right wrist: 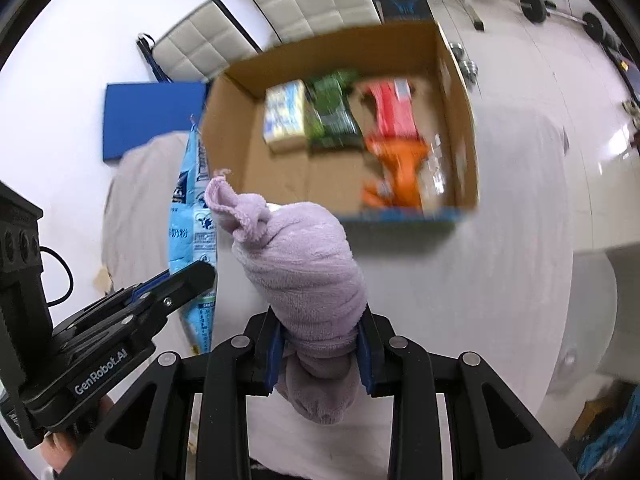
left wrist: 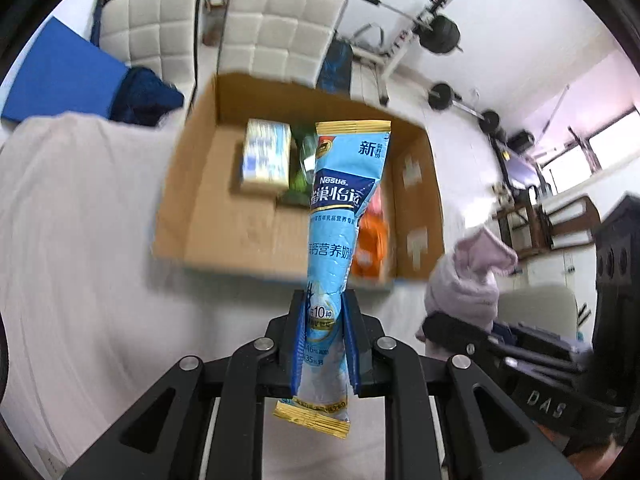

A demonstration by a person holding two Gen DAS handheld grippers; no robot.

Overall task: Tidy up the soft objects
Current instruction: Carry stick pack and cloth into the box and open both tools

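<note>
Above the cloth-covered table (left wrist: 80, 220), left gripper (left wrist: 323, 312) pinches a light blue Nestle milk powder sachet (left wrist: 340, 216) low on its length; fingers pressed onto both sides, sachet upright, gold-trimmed top edge up, bottom seal hanging below the jaws. Right gripper (right wrist: 320, 328) clamps a rolled lilac sock bundle (right wrist: 296, 256) near its lower end; bundle sticks up past the fingers, loose cuff flopping at the top toward the left. Both items held in the air, side by side, short of the cardboard box (right wrist: 464, 128), neither inside it. Box sits open on the table beyond both grippers, blurred. Inside, along the far wall: pale yellow-blue pack (right wrist: 286, 116) on the left, green pack (right wrist: 332, 112) just beside it, red pouch (right wrist: 394, 108) to the right, orange pouch (right wrist: 400, 168) nearer the front right corner. Near-left floor of the box is bare cardboard. Behind the table: two white quilted chairs (left wrist: 276, 36), blue mat (right wrist: 152, 116) against the wall, barbell rack (left wrist: 432, 28) at the far right.
</note>
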